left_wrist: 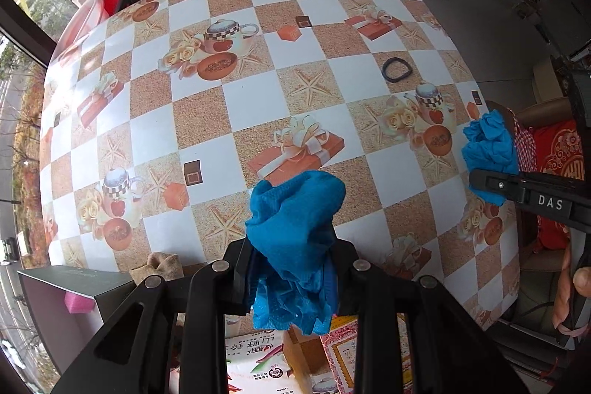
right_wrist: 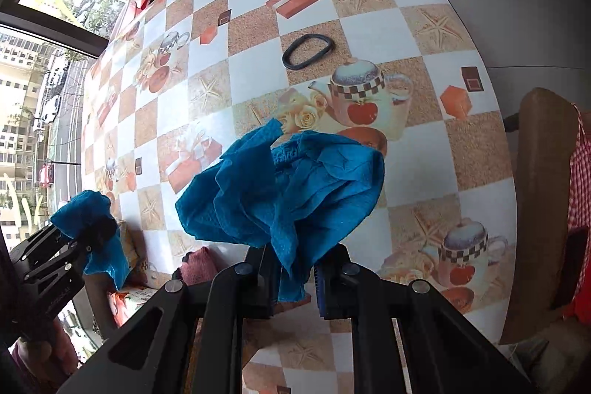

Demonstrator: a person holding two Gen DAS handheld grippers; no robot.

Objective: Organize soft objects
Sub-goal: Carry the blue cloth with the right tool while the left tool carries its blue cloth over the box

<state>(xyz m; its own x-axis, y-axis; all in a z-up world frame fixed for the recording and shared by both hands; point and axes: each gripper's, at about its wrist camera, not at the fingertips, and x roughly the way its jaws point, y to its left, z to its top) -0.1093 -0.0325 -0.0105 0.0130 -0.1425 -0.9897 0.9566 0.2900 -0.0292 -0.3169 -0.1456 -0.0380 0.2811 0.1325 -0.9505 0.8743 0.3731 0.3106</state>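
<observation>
Left wrist view gives you most of the table (left_wrist: 258,91), its checked cover bare across the middle and far side, so you have wide room there. Only a black ring (left_wrist: 397,69) lies out on it, toward the right, well apart from both tools. The table's right edge curves close to a chair (right_wrist: 539,194) with a red checked cloth over it. At the near left edge you have a dark box (left_wrist: 74,283) and a tan sock (left_wrist: 160,266) just beside it.

Your left tool (left_wrist: 291,268) is clenched on a bunched blue cloth (left_wrist: 295,228), which sticks out past the fingers and hangs clear above the table. Your right tool (right_wrist: 295,268) is closed tight on a second blue cloth (right_wrist: 288,183), crumpled and also lifted off the table.

Both tools point steeply down at the table, side by side but apart, near its near edge. A few of your fingers (left_wrist: 583,277) show at the right tool's handle.
</observation>
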